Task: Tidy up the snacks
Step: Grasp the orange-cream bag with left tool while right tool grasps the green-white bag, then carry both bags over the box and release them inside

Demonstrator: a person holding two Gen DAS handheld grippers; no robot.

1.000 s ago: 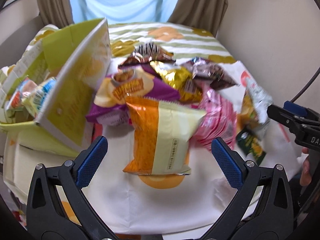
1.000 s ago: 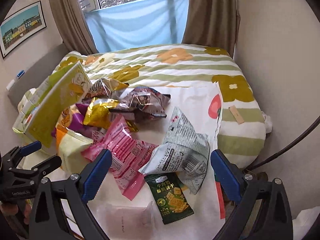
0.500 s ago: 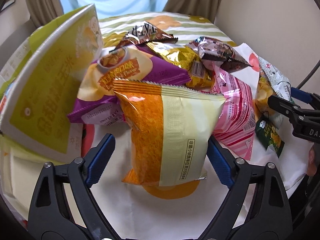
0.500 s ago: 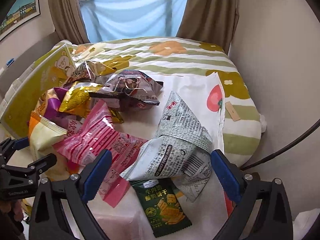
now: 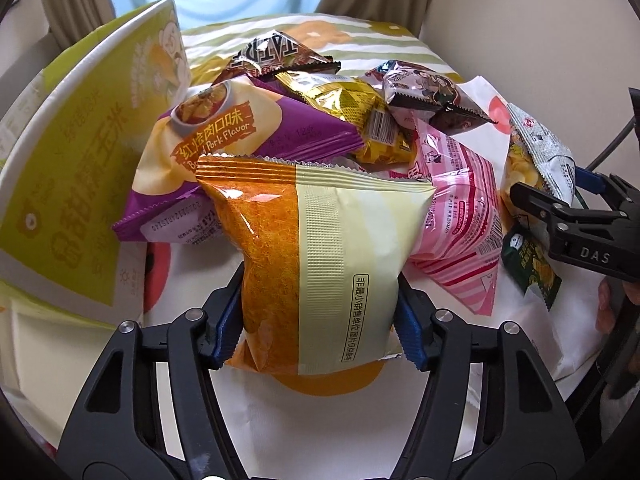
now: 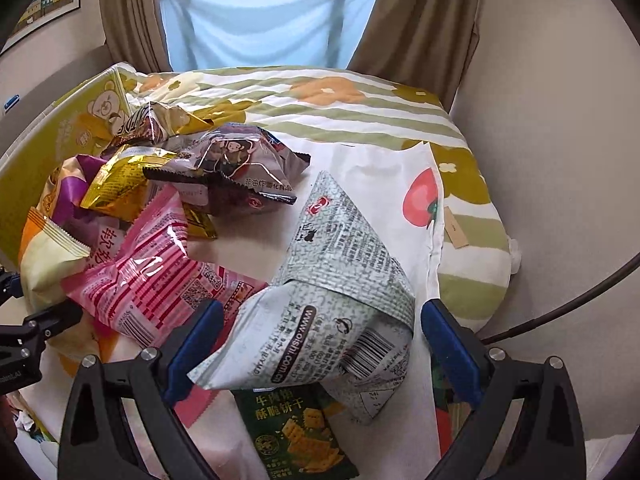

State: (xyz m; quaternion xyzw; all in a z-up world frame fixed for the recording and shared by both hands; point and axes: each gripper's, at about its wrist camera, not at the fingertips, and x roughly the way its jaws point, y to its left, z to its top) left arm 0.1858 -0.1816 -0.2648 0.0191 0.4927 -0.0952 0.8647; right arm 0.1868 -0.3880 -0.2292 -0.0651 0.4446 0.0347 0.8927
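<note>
Left tongs (image 5: 318, 328): both blue pads press the lower sides of the orange-and-cream snack bag (image 5: 320, 264), grasping it; the bag stands upright at the near edge of the pile on the white cloth (image 5: 320, 432) spread over the bed (image 6: 360, 108).

Right tongs (image 6: 318, 354): released, pads spread wide to either side of the grey newsprint-pattern bag (image 6: 332, 300). The left pad sits close to the bag's edge; contact cannot be confirmed. The right pad stands apart from it.

Under that bag's near end lies a dark green cracker packet (image 6: 296, 432). A pink striped bag (image 6: 160, 276) lies just beside it to the left, overlapped by a gold bag (image 6: 120, 180) and a brown cartoon-print bag (image 6: 240, 168). A purple pork-flavour bag (image 5: 240, 136) rests behind the grasped bag, leaning against a yellow-green carton (image 5: 80, 152).
</note>
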